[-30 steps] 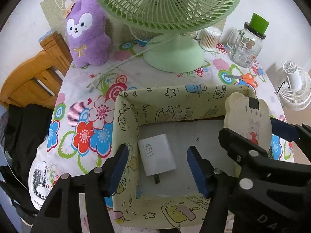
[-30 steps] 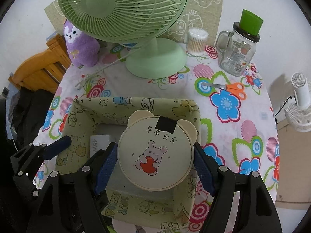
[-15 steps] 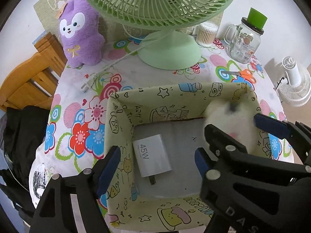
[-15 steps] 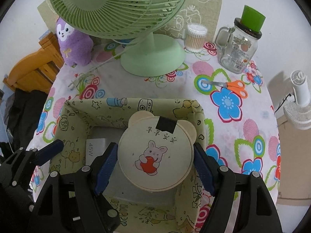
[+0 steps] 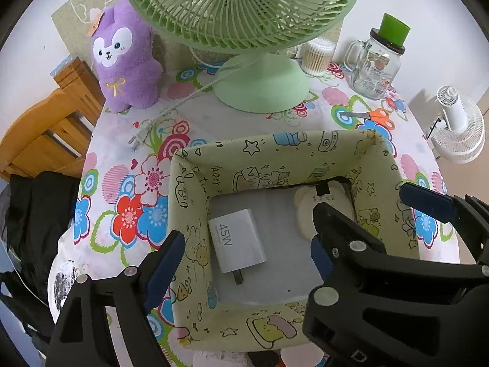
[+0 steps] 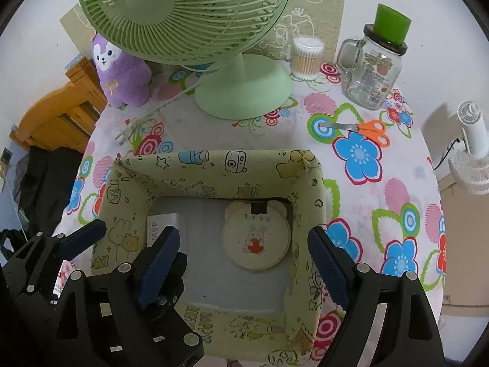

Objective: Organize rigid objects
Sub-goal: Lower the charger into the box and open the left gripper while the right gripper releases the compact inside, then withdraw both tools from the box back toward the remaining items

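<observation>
Two items lie in the fabric storage bin (image 6: 214, 171): bear-eared round mirror (image 6: 256, 240) and 45W charger (image 5: 237, 240); both right gripper (image 6: 241, 260) and left gripper (image 5: 244, 260) gape empty above.

My left gripper (image 5: 244, 263) spread wide above the fabric bin (image 5: 195, 189), white charger (image 5: 237, 240) flat inside, bear-eared disc (image 5: 324, 202) partly hidden behind the right gripper (image 5: 366, 211), green fan (image 5: 262, 85) behind.

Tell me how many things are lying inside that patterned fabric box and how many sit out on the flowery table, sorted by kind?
Inside the yellow-green fabric storage box:
white 45W charger block: 1
round cream bear-eared tin with rabbit picture: 1
On the table:
green desk fan: 1
purple plush toy: 1
glass mug jar: 1
cotton swab tub: 1
orange scissors: 1
Total: 7
</observation>
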Motion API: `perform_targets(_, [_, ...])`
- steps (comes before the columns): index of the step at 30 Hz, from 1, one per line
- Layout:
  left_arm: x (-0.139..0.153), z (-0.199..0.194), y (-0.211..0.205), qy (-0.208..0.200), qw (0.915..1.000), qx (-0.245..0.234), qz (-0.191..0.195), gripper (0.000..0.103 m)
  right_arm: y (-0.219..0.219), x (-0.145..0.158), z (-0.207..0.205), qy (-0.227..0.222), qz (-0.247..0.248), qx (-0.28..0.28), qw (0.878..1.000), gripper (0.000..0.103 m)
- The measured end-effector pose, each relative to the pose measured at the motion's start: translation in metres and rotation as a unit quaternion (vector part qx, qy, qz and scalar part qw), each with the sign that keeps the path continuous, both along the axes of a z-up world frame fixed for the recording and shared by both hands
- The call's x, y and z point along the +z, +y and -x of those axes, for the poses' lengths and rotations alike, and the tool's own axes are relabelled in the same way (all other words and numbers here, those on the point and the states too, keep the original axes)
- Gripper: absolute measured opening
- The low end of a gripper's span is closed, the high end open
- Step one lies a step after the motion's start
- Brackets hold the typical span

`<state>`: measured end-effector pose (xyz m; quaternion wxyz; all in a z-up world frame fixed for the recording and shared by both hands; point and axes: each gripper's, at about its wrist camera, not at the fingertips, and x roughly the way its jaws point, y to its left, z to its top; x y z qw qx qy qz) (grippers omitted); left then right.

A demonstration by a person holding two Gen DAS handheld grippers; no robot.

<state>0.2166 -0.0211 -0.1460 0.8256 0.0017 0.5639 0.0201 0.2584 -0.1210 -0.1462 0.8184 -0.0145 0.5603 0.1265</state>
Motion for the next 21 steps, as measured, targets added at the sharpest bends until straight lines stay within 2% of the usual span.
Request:
perform_targets(4, [0.006,0.004,0.001,-0.010,0.9998,0.001,-0.017,0.091,-0.001,0.007,0.005,-0.006,-0.004,-0.005,1.000,0.089])
perform_targets(21, [0.028,0.030,0.004,-0.025,0.9995,-0.004,-0.017,0.091,-0.002,0.030,0.034,-0.027,-0.011,-0.014,0.999,0.089])
